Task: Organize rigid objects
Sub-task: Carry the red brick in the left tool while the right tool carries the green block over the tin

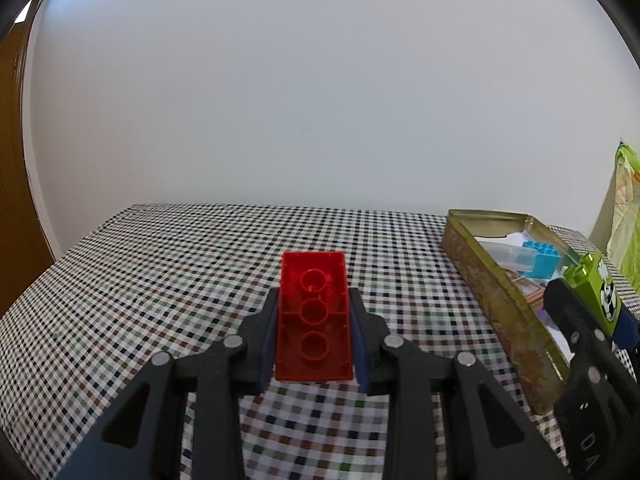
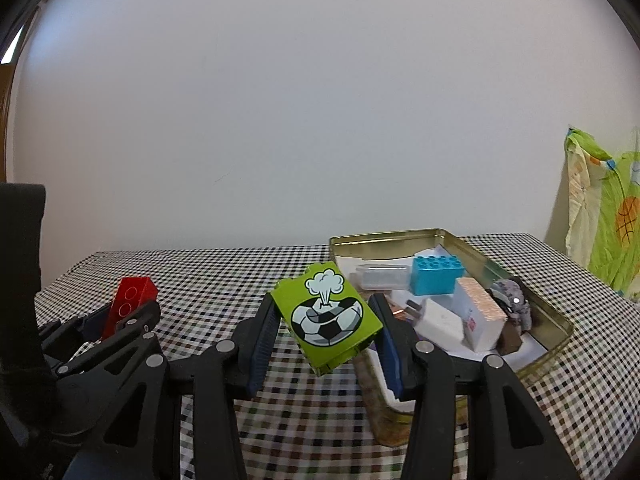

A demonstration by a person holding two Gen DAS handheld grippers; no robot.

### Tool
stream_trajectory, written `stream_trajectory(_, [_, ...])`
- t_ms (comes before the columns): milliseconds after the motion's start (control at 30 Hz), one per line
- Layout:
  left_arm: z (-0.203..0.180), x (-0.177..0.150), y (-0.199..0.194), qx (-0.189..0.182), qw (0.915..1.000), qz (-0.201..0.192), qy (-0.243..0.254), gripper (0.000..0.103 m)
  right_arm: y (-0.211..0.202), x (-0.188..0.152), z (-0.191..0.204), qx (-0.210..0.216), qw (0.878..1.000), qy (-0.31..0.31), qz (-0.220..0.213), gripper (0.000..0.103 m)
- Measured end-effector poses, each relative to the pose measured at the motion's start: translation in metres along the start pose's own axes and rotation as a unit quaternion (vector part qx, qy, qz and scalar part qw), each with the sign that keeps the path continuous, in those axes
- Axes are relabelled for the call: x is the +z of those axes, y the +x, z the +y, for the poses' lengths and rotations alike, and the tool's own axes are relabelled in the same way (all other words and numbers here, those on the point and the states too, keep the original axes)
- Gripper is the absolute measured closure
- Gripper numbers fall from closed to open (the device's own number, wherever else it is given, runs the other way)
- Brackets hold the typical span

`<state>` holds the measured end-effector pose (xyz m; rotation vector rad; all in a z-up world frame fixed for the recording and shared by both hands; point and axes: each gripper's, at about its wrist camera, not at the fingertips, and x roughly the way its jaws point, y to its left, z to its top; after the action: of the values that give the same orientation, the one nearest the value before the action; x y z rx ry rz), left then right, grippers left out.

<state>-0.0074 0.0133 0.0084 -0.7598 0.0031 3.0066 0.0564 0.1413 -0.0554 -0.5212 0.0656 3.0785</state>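
A red brick (image 1: 314,316) with its hollow underside up is clamped in my left gripper (image 1: 314,300), above the checked tablecloth (image 1: 160,280). In the right wrist view the same red brick (image 2: 130,300) and left gripper (image 2: 124,312) show at the far left. My right gripper (image 2: 326,312) is shut on a tilted green brick (image 2: 326,316) printed with a football; that green brick (image 1: 596,288) also shows at the right of the left wrist view. An open gold tin (image 2: 536,304) lies just right of it, holding a light blue brick (image 2: 436,276) and other small items.
The tin (image 1: 492,292) also holds a white block (image 2: 440,324), a pink-topped box (image 2: 480,312), a clear case and paper. A green printed bag (image 2: 612,216) leans on the wall at the right. A white wall backs the table; a wooden door edge (image 1: 12,160) is at left.
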Motion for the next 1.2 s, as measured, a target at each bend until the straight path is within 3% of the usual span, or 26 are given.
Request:
stream_trajectory(800, [-0.071, -0.006, -0.017, -0.043, 0.9987, -0.014, 0.024, 0.073, -0.005, 0.005, -0.091, -0.056, 0.998, 0.032, -0.013, 0.054])
stream_trajectory(1200, [-0.117, 0.002, -0.022, -0.087, 0.995, -0.021, 0.045, 0.073, 0.003, 0.014, -0.134, -0.086, 0.996, 0.03, -0.009, 0.054])
